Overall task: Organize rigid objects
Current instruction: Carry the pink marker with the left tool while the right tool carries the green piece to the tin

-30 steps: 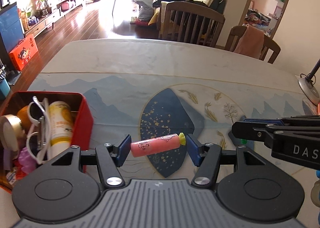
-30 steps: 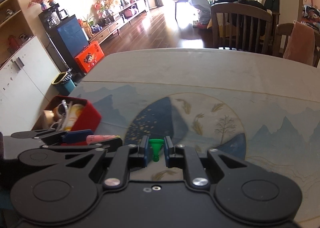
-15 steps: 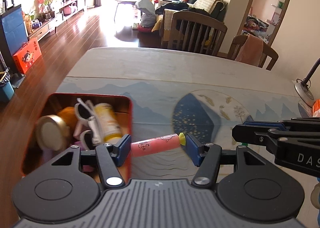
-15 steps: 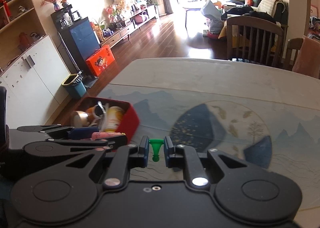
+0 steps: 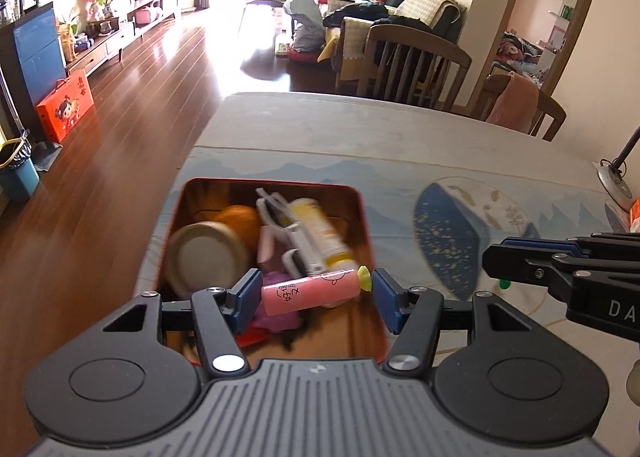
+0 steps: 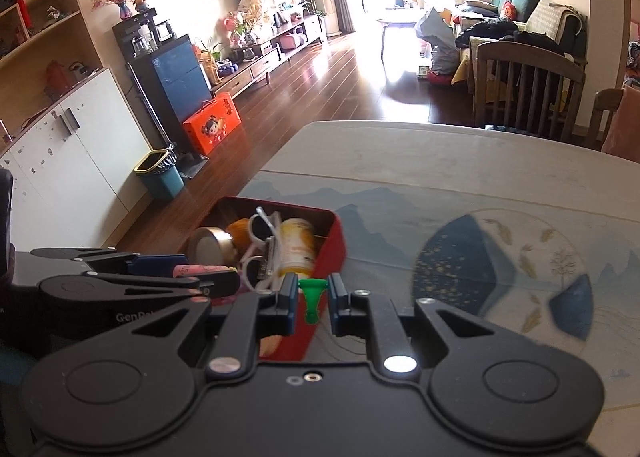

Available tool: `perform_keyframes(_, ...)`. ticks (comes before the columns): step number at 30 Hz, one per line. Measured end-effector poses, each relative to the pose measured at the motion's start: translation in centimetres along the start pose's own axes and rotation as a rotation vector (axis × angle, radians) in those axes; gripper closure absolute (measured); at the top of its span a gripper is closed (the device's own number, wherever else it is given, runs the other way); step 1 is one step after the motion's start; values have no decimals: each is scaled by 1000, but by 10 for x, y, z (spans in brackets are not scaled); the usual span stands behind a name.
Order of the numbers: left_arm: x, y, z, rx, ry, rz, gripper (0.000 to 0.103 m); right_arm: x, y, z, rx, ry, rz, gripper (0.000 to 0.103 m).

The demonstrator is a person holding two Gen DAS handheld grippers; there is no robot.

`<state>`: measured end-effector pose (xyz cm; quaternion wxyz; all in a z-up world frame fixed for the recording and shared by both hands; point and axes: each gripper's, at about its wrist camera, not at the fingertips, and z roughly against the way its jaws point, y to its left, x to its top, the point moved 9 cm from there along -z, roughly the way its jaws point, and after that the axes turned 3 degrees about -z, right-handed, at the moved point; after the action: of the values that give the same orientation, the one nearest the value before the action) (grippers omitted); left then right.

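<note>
Crosswise between the left gripper's clamping pads, the pink tube points its yellow cap rightward; the right gripper pinches an upright green peg.

Blurred contents of red tin

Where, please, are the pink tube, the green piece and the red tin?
pink tube (image 5: 310,291), left wrist view, middle of its body.
green piece (image 6: 311,294), right wrist view, its flared top.
red tin (image 5: 272,182), left wrist view, far rim.
</note>
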<state>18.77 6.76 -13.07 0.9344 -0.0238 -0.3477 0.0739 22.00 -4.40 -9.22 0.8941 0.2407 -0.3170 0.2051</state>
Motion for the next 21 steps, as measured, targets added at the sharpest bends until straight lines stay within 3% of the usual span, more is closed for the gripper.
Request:
perform_keyframes(11,-14,57,-11,17,42,8,44,-10,37,-38,4,18,30,88)
perform_keyframes(21,-27,68,-32,-40,63,-34,44,-36,71,-71,34,85,153,88)
